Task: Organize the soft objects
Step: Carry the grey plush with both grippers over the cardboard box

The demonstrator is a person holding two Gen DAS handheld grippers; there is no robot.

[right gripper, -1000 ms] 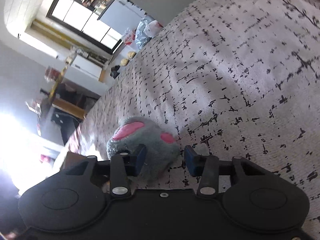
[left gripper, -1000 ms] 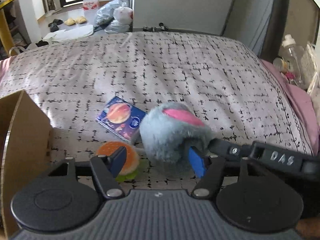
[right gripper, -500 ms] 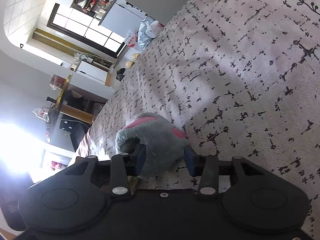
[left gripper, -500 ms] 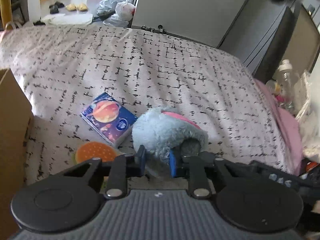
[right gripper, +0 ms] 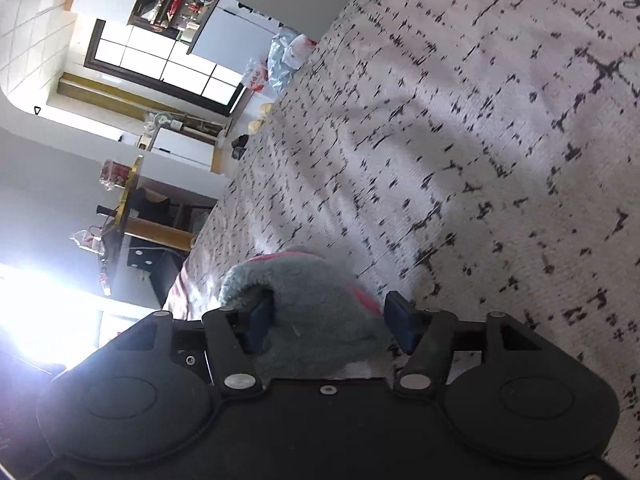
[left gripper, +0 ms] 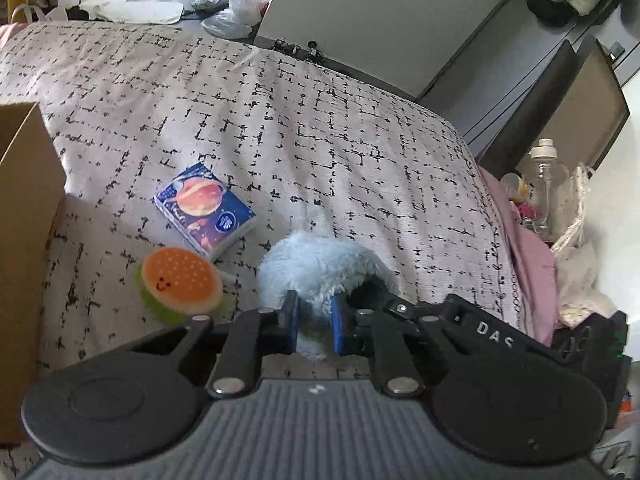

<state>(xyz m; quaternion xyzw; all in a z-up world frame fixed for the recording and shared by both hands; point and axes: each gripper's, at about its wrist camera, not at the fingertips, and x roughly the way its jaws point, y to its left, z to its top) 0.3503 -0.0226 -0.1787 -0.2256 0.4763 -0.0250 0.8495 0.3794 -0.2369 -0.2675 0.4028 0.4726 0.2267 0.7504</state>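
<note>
A fluffy grey-blue plush toy point(left gripper: 320, 268) with pink patches lies on the patterned bedspread point(left gripper: 280, 120). My left gripper point(left gripper: 314, 320) is shut on its near edge. The toy also shows in the right wrist view point(right gripper: 316, 312), between the blue pads of my right gripper point(right gripper: 328, 320), whose jaws stand apart around it; the left pad presses into the fur. A small burger plush point(left gripper: 180, 280) lies left of the toy. The right gripper's body point(left gripper: 500, 336) reaches in from the right.
A blue planet-print box point(left gripper: 204, 208) lies beyond the burger plush. A cardboard box point(left gripper: 24, 220) stands at the left. Bottles and a bag point(left gripper: 552, 192) sit past the bed's right edge, by pink sheet point(left gripper: 520, 240).
My left gripper closed from wide open onto the plush toy's edge and the toy lifted and turned slightly. The right gripper stayed open around the toy and moved closer to it.
</note>
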